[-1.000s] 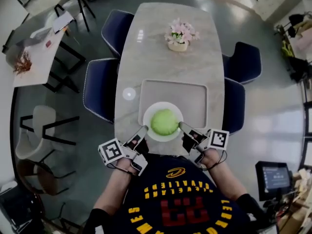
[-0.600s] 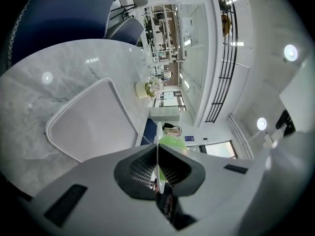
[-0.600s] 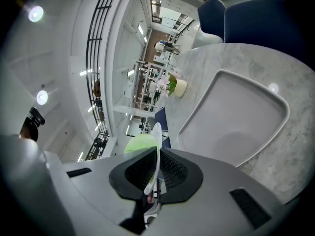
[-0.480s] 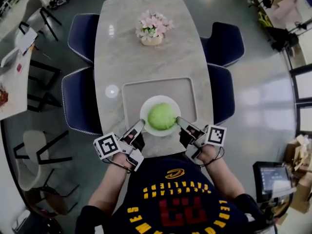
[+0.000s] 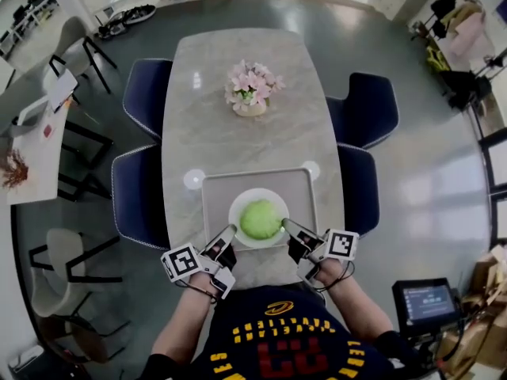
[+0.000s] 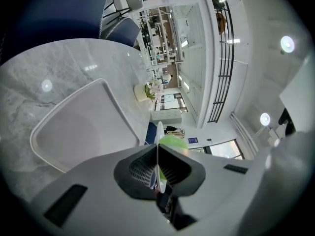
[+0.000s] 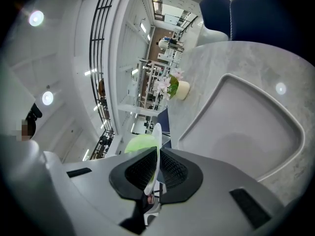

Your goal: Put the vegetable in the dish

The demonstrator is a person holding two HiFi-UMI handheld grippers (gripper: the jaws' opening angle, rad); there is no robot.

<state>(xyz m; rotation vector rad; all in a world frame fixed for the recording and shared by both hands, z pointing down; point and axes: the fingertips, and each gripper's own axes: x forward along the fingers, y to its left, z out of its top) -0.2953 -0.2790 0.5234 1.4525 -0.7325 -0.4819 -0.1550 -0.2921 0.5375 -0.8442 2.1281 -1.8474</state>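
The green vegetable (image 5: 261, 218) lies in the white dish (image 5: 236, 210), in the lower middle of the head view. The 2 claws grasp this dish by its rim: the left claw (image 5: 228, 234) is clenched on its left edge, the right claw (image 5: 287, 226) on its right edge (each gripper view shows the thin rim pinched between the jaws). The dish is over the near part of the gray tray (image 5: 218, 190) on the tabletop (image 5: 190, 133).

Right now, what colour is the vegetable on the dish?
Light green vegetable, on a white dish; the head view shows it best.
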